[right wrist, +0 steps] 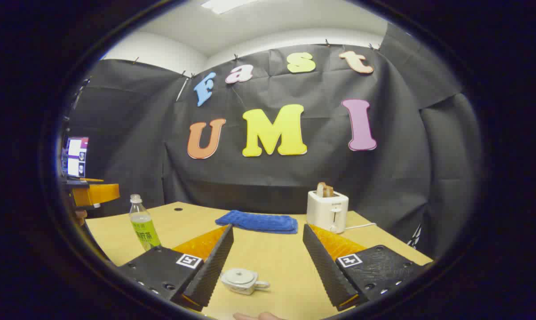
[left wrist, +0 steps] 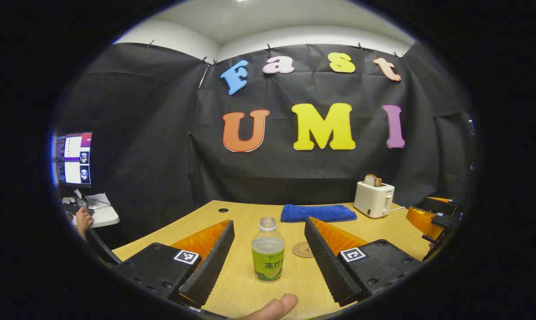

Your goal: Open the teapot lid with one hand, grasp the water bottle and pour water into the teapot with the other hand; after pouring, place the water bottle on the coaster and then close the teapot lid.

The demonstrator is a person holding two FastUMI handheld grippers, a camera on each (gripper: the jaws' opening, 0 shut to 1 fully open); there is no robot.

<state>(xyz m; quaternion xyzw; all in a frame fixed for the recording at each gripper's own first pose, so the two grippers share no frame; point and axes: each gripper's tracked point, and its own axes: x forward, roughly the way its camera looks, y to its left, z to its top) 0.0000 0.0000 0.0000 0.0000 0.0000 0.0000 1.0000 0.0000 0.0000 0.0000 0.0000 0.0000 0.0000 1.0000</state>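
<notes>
You are lining up for the opening step, both grippers spread wide and empty: your right gripper is hovering over the lidded teapot at its 7 o'clock, your left gripper is framing the water bottle at 12, coaster just beyond, so next you are lowering onto the lid knob.

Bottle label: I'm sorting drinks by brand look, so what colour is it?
Green, with lighter markings, on the bottle; clearest in the left gripper view.

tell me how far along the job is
Nothing looks done yet. The teapot sits with its lid on, between the open fingers of the right hand-held gripper. The bottle stands uncapped on the table, untouched, between the left hand-held gripper's open fingers. The coaster is bare. Everything remains.
</notes>
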